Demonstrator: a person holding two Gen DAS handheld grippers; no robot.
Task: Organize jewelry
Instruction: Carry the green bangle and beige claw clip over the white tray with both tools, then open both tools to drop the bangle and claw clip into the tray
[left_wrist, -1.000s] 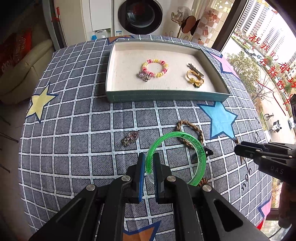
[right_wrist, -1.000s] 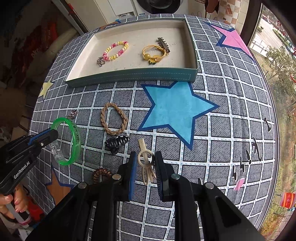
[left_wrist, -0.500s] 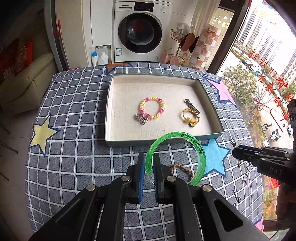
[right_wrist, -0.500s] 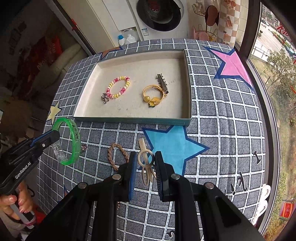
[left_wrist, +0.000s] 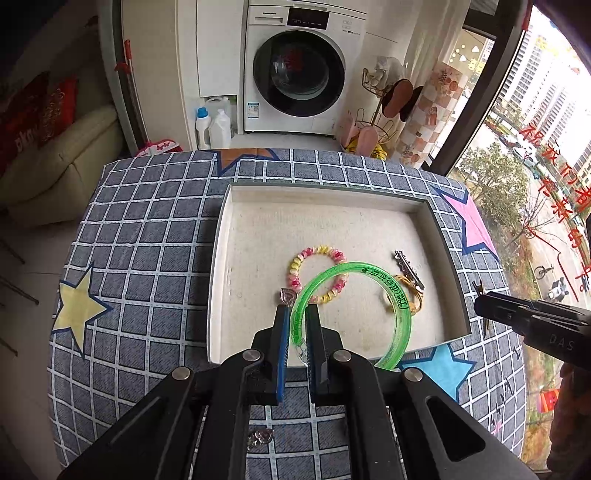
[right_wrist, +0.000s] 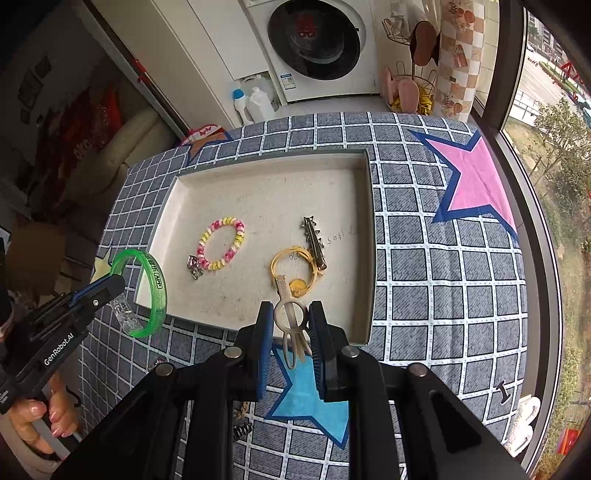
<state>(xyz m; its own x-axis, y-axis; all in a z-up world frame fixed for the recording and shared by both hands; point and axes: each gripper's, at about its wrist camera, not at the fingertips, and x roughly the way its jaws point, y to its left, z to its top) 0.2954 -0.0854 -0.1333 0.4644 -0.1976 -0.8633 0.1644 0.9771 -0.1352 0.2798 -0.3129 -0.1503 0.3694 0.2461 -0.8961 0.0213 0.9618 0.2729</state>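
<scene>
My left gripper is shut on a translucent green bangle and holds it above the near edge of the shallow tray; the bangle also shows in the right wrist view. My right gripper is shut on a beige hair clip, held over the tray's near wall. In the tray lie a pink-yellow bead bracelet, a yellow bracelet and a silver hair clip.
The table wears a grey checked cloth with stars. A heart charm lies on the cloth under my left gripper. A black claw clip and a braided band lie near my right gripper. A washing machine stands beyond the table.
Both grippers have risen and moved forward toward the tray, carrying the green bangle and the beige clip. The loose items on the cloth have dropped back beneath them.
</scene>
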